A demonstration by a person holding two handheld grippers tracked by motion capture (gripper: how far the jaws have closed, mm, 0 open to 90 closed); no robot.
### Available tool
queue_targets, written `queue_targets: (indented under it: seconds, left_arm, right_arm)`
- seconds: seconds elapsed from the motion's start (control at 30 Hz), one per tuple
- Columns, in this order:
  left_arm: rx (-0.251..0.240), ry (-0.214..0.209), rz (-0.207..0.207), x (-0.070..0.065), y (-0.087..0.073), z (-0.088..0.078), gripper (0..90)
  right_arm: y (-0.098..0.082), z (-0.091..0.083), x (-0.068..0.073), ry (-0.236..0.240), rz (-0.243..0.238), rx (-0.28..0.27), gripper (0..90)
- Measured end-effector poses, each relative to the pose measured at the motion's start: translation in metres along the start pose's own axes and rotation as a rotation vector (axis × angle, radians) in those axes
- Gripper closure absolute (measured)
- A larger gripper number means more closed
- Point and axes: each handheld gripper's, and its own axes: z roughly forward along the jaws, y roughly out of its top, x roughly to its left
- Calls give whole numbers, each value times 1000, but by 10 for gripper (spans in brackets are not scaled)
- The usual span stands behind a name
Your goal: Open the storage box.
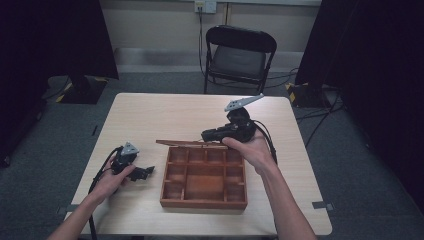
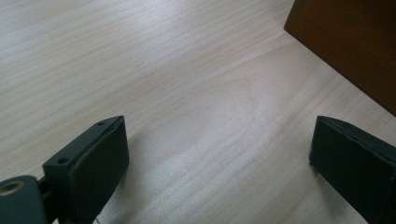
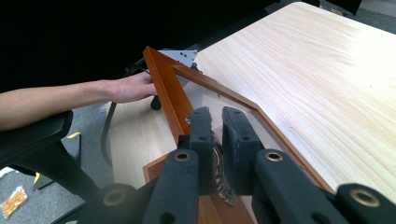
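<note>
Right gripper view: your right tongs (image 3: 215, 122) are clenched on the near edge of the glazed lid (image 3: 170, 95), which stands raised over the far side of the wooden box (image 1: 204, 176). Close it slowly, following the hinge arc, and keep the grip near the frame, not the pane. Your right hand (image 1: 252, 145) is palm-up behind the box. Left of the box, your left tongs (image 2: 219, 158) are released and empty, low over the bench (image 2: 154, 70); press them against the box wall should it slide.

Left hand-held gripper (image 2: 219, 154) agape, right (image 3: 217, 135) clamped
</note>
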Motion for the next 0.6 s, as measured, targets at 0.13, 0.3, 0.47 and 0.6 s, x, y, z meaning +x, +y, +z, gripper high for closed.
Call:
queue_targets:
  seconds: [0.13,0.3,0.47,0.6]
  left_arm:
    - [0,0,0,0,0,0,42]
    - [0,0,1,0,0,0,42]
    - [0,0,0,0,0,0,42]
    - [0,0,1,0,0,0,42]
  right_arm:
    - [0,0,0,-1,-2,-1,830]
    - [-1,0,0,-4,-6,-5,828]
    - [-2,0,1,-5,-9,-5,825]
    - [-2,0,1,-4,-8,-6,823]
